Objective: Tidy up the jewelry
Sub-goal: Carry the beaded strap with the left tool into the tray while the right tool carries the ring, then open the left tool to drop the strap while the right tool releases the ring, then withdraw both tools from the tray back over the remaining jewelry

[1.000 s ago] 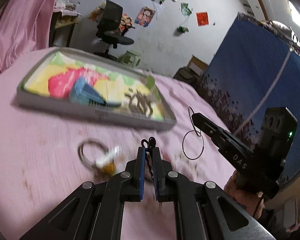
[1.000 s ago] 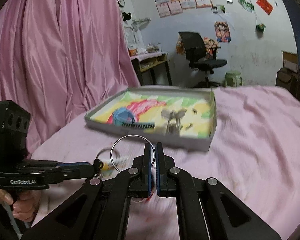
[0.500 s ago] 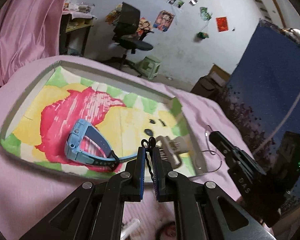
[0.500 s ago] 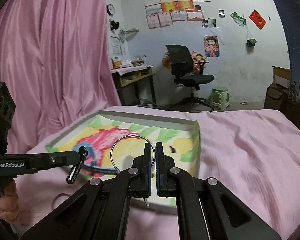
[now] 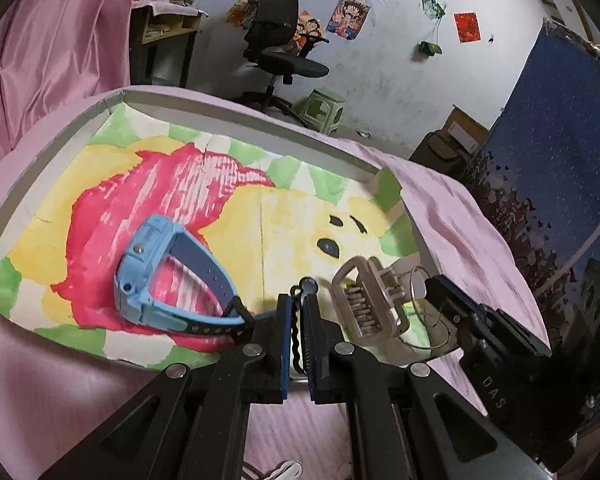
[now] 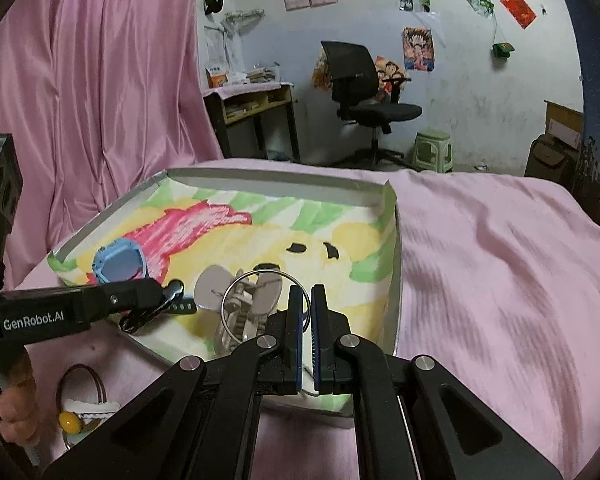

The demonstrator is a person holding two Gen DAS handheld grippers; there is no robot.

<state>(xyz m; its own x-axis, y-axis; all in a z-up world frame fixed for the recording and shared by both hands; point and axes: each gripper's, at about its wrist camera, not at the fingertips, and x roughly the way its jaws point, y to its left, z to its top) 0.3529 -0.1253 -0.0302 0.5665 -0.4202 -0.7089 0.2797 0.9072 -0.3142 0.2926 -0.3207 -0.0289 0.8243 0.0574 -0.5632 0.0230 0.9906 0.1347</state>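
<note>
So the biggest thing here is the bed [image 6: 500, 248] with its pink cover, and a pink curtain [image 6: 92, 80] hangs behind it on the left. Sitting on the bed is a shallow grey tray [image 5: 52, 152] lined with a painted sheet, yellow and green with a big red-pink patch. Back by the white wall there's a black office chair [image 6: 364, 92], a wooden side table [image 6: 252, 108] piled with papers, and a little green stool [image 6: 434, 150]. Inside the tray a light blue watch [image 5: 156, 276] lies on its side over the red patch, and a beige claw hair clip [image 5: 370, 304] rests near the tray's right end, close to the front wall. The left gripper [image 5: 299, 312] hangs over the tray's front edge with its jaws pinched nearly together on a wavy black hairpin [image 5: 298, 320], whose looped end pokes out past the tips just beside the watch strap. The right gripper [image 6: 307, 320] is clamped tight on a thin silver hoop [image 6: 260, 304], and the ring stands up over the hair clip at the tray's right end. Down on the bed cover outside the tray, near the person's hand [image 6: 12, 396], there's a brown hair tie [image 6: 82, 384] and a small white clip with a yellow bead [image 6: 70, 420], touching each other.
</note>
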